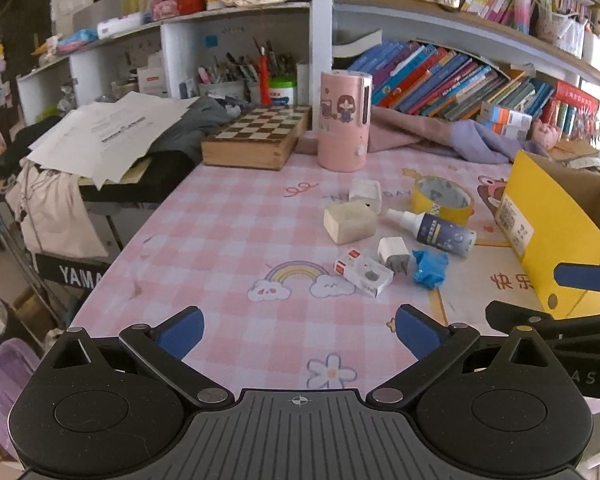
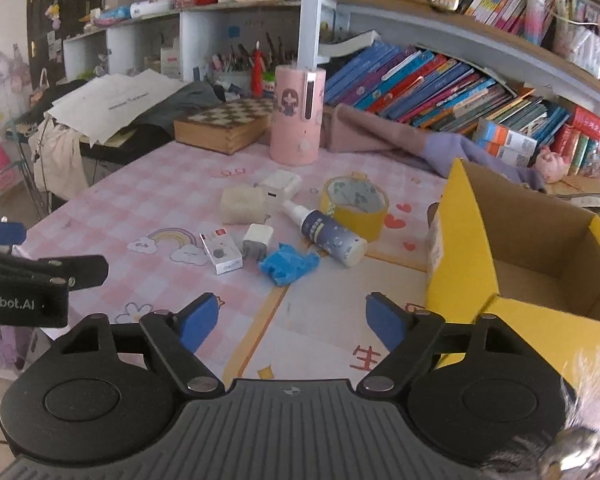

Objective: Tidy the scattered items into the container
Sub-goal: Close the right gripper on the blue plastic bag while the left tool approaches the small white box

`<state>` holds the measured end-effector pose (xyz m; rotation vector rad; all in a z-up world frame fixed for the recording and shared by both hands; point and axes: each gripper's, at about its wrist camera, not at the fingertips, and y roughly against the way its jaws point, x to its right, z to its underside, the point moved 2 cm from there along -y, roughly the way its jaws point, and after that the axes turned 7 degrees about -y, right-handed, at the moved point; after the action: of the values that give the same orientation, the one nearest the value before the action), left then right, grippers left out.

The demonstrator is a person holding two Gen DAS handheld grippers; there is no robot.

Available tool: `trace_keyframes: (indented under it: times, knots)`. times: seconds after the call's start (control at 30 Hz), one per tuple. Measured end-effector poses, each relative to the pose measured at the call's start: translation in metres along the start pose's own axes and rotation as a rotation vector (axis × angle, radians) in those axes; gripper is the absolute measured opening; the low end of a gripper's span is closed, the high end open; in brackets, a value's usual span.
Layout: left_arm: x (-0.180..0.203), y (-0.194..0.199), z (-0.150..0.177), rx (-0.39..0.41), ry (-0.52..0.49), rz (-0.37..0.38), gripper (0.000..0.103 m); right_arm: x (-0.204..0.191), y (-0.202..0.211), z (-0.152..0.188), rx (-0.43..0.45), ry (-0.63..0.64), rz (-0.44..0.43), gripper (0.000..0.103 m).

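Observation:
Scattered items lie mid-table: a beige block (image 1: pixel 350 222) (image 2: pixel 242 204), a white case (image 1: pixel 366 192) (image 2: pixel 280 186), a yellow tape roll (image 1: pixel 442 200) (image 2: pixel 354 206), a spray bottle (image 1: pixel 440 232) (image 2: pixel 328 234), a white charger plug (image 1: pixel 394 255) (image 2: pixel 257 242), a small white box (image 1: pixel 364 274) (image 2: pixel 220 250) and a blue crumpled glove (image 1: pixel 430 268) (image 2: pixel 288 263). The open yellow cardboard box (image 1: pixel 540 220) (image 2: pixel 456 240) stands at the right; its inside looks empty. My left gripper (image 1: pixel 300 330) is open and empty, short of the items. My right gripper (image 2: pixel 292 320) is open and empty, next to the box.
A pink cylinder (image 1: pixel 342 120) (image 2: pixel 298 114), a wooden chess box (image 1: pixel 256 136) (image 2: pixel 224 126) and a purple cloth (image 1: pixel 440 132) (image 2: pixel 400 140) sit at the back. Bookshelves (image 1: pixel 460 80) rise behind. The table's left edge (image 1: pixel 112 264) drops off beside stacked papers (image 1: pixel 108 132).

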<state>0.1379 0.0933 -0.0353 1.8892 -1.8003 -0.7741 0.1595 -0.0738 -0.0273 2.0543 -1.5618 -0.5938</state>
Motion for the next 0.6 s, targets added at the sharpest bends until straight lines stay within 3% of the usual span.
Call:
trace_keyframes:
  times: [0.37,0.6]
  knots:
    - [0.005,-0.048,-0.02,-0.061,-0.025,0.046,0.1,0.012,-0.052,-0.015,-0.082,-0.007,-0.02,0.081]
    - [0.001,-0.067,-0.033,-0.073,-0.03,0.035,0.1,0.014,-0.089,-0.026,-0.134,-0.027,-0.038,0.077]
